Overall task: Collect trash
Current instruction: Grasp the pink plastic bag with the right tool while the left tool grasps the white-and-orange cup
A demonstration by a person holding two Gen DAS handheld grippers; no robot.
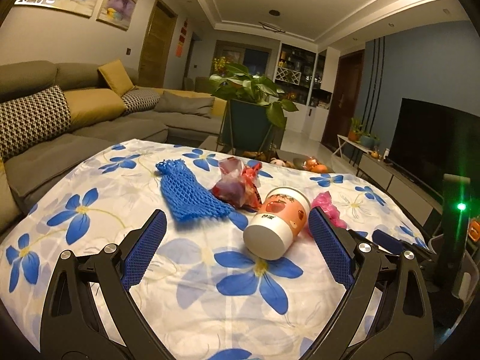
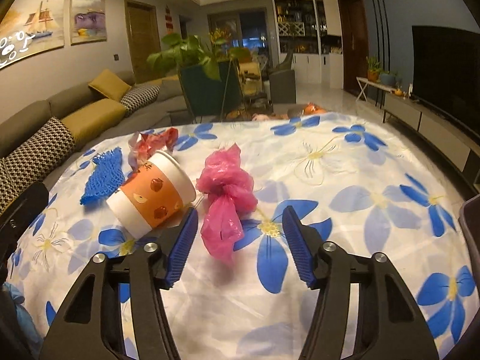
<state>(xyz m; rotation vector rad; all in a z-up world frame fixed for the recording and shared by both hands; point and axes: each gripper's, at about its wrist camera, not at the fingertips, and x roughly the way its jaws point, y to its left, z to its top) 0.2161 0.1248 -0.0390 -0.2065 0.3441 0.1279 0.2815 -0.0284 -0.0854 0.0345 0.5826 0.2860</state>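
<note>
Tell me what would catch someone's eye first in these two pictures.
Probably the orange paper cup lying on its side on the blue-flowered tablecloth, between the open left gripper's fingers. Next, the crumpled pink plastic bag just ahead of the open right gripper, and the blue foam net left of the cup.

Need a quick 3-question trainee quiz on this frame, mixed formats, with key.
1. True or false: the paper cup stands upright on the floral tablecloth.
2. Which item lies between the right gripper's fingers? A) blue foam net B) pink plastic bag C) red wrapper
3. Fill in: both grippers, left gripper included, are ____.

Key: 1 false, it lies on its side; 2 B; 3 open.
</note>
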